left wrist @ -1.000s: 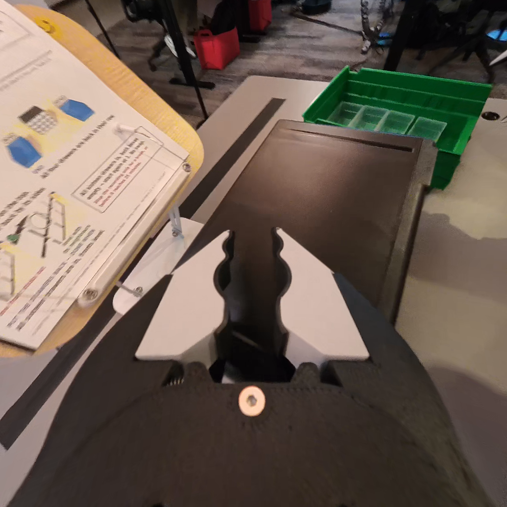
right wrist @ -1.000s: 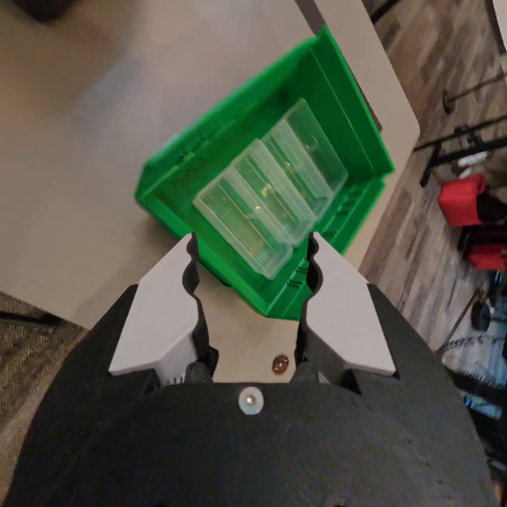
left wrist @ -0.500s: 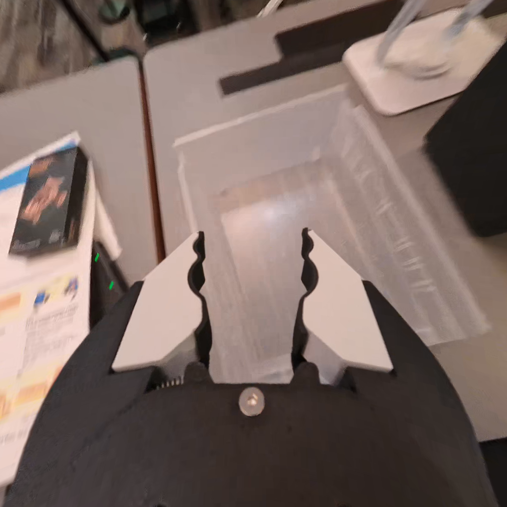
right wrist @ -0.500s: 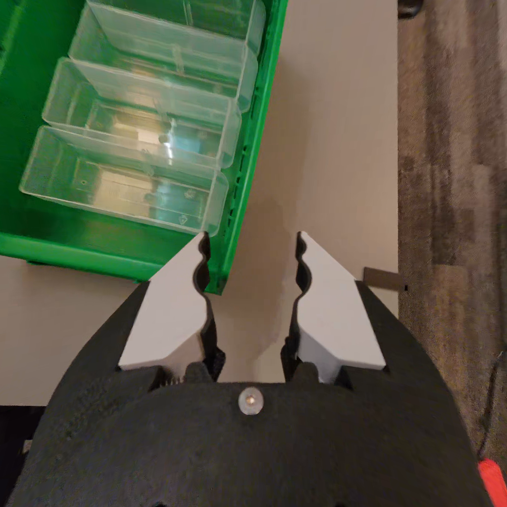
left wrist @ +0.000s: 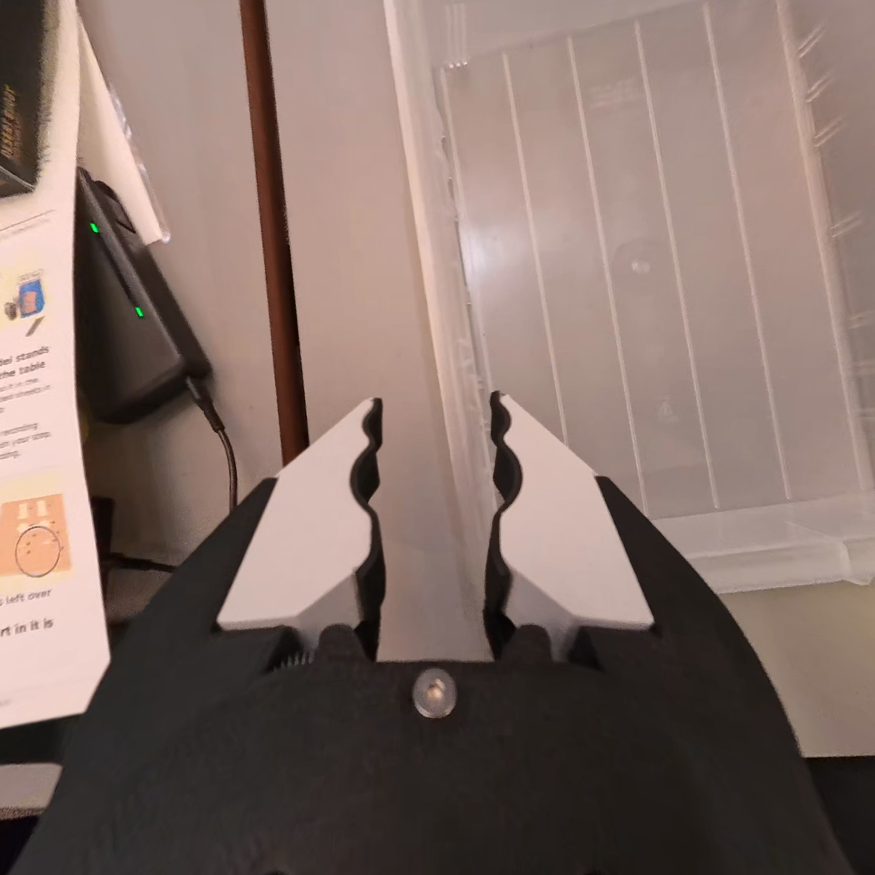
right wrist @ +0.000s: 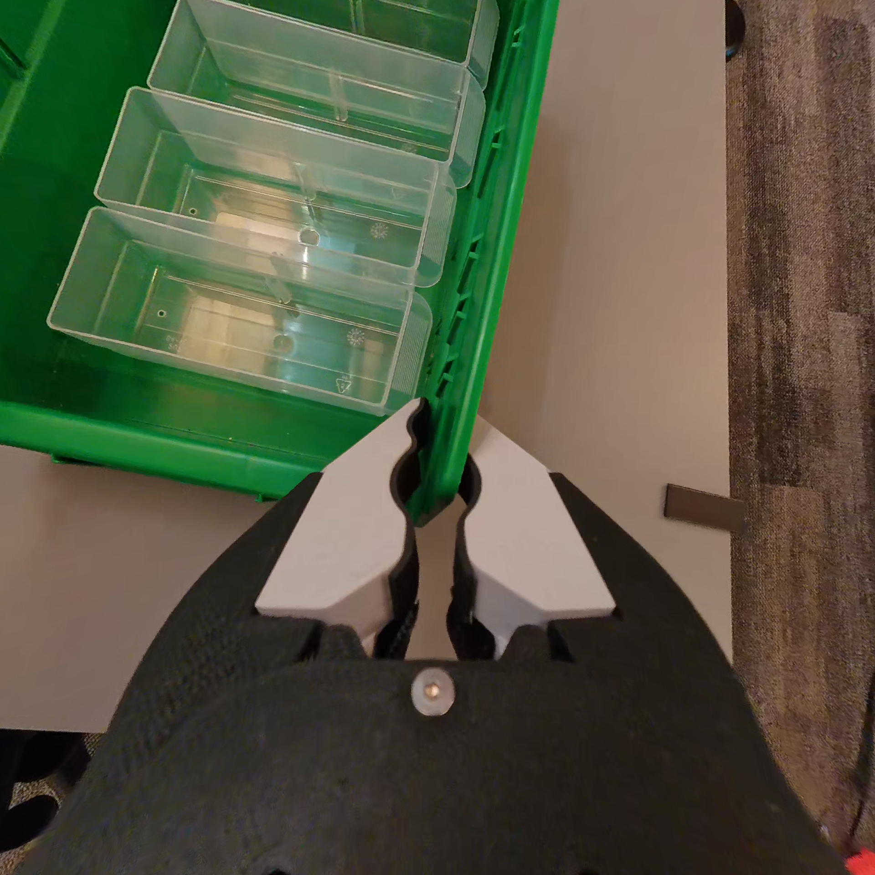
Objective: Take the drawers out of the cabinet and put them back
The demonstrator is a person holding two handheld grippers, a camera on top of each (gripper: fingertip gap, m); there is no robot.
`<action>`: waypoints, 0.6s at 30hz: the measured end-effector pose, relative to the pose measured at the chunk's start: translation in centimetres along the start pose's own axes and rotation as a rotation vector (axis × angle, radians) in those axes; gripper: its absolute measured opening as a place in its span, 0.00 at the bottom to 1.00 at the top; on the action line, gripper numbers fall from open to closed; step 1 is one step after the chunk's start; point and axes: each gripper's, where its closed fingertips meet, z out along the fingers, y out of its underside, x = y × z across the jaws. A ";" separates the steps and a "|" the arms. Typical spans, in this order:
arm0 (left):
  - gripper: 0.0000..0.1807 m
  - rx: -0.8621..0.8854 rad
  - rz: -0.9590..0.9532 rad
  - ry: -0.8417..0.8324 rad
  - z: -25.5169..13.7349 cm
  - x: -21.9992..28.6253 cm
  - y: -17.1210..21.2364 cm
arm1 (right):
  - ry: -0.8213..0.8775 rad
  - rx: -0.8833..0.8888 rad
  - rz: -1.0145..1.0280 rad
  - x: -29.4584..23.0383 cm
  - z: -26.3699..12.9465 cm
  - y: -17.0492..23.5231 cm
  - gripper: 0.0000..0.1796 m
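Since half a second ago, the right gripper (right wrist: 442,428) has advanced onto the green bin (right wrist: 492,265), and its fingers (right wrist: 350,521) have narrowed to clamp the bin's right wall near the front corner: one finger inside, one outside. The left gripper (left wrist: 434,402) has swung closer over the clear tub (left wrist: 663,284); its fingers (left wrist: 312,521) are apart and hold nothing.

Three clear drawers (right wrist: 246,303) lie side by side in the bin, open tops up, empty, with rounded fronts toward the right wall. The nearest drawer's front corner sits just beside the inner finger. No cabinet shows in either view.

The bin rests on the grey counter (right wrist: 615,284). Bare counter runs to the right of the bin as far as the edge, with carpet (right wrist: 805,331) beyond. A dark tape strip (right wrist: 700,509) lies at that edge.

In the left wrist view, the tub's left rim runs just right of the open gap. A brown seam (left wrist: 270,236) divides the counter. Left of it lie a black charger (left wrist: 128,308) with green lights, its cable (left wrist: 227,454), and printed sheets (left wrist: 42,473).
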 end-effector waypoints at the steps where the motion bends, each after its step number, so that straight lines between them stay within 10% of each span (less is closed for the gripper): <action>1: 0.20 -0.002 0.009 0.007 0.2 0.2 0.0 | -0.004 0.005 0.003 -0.1 -0.1 0.1 0.02; 18: 0.03 -0.008 0.089 0.038 0.9 1.6 -0.1 | -0.042 0.020 0.020 -2.4 -2.3 2.3 0.02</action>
